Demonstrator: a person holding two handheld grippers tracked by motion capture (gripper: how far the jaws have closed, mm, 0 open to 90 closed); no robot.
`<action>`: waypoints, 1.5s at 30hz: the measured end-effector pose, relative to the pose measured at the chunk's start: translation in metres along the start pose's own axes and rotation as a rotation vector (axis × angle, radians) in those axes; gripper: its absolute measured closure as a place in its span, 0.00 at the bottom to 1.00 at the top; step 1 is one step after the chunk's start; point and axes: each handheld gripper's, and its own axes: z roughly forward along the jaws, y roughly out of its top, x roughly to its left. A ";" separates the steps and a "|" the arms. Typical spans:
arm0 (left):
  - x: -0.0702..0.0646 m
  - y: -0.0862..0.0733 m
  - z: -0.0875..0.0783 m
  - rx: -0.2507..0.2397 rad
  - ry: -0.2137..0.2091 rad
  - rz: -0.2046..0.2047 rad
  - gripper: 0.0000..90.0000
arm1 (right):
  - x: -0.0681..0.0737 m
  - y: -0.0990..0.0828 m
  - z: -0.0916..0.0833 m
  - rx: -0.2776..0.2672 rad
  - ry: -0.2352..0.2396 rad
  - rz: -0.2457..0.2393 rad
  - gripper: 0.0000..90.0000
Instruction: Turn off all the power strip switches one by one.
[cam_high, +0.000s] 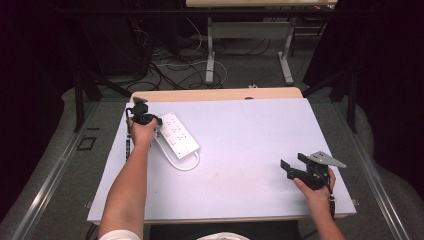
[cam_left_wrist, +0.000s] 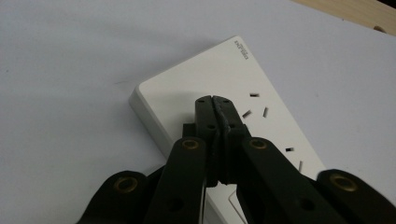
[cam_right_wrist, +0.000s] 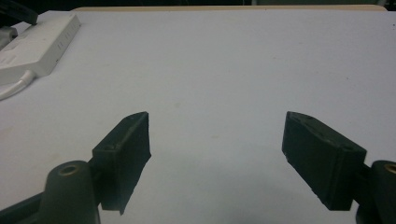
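Observation:
A white power strip (cam_high: 177, 134) with several sockets lies on the left part of the pale table (cam_high: 250, 140), its white cable (cam_high: 185, 165) looping at its near end. My left gripper (cam_high: 142, 118) sits at the strip's far left side. In the left gripper view its jaws are pressed together with nothing between them, the tips (cam_left_wrist: 215, 100) over the strip's top face (cam_left_wrist: 243, 74). My right gripper (cam_high: 295, 165) hovers at the near right of the table, jaws wide apart and empty (cam_right_wrist: 217, 144). The strip (cam_right_wrist: 39, 42) shows far left in the right gripper view.
A wooden board edge (cam_high: 215, 94) runs along the table's far side. Beyond it stand white desk legs (cam_high: 210, 55) and tangled floor cables (cam_high: 165, 70). Dark curtains flank both sides. A metal rail (cam_high: 50, 185) lies left of the table.

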 end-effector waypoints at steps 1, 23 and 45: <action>0.001 0.000 -0.001 0.004 0.001 0.005 1.00 | 0.000 0.000 0.000 -0.005 -0.002 0.001 0.25; 0.001 -0.001 -0.001 0.002 0.003 0.023 1.00 | 0.001 0.001 -0.001 0.009 0.014 -0.015 0.25; 0.007 -0.002 -0.002 -0.025 0.042 -0.003 1.00 | 0.002 0.001 -0.001 0.011 0.010 -0.004 0.25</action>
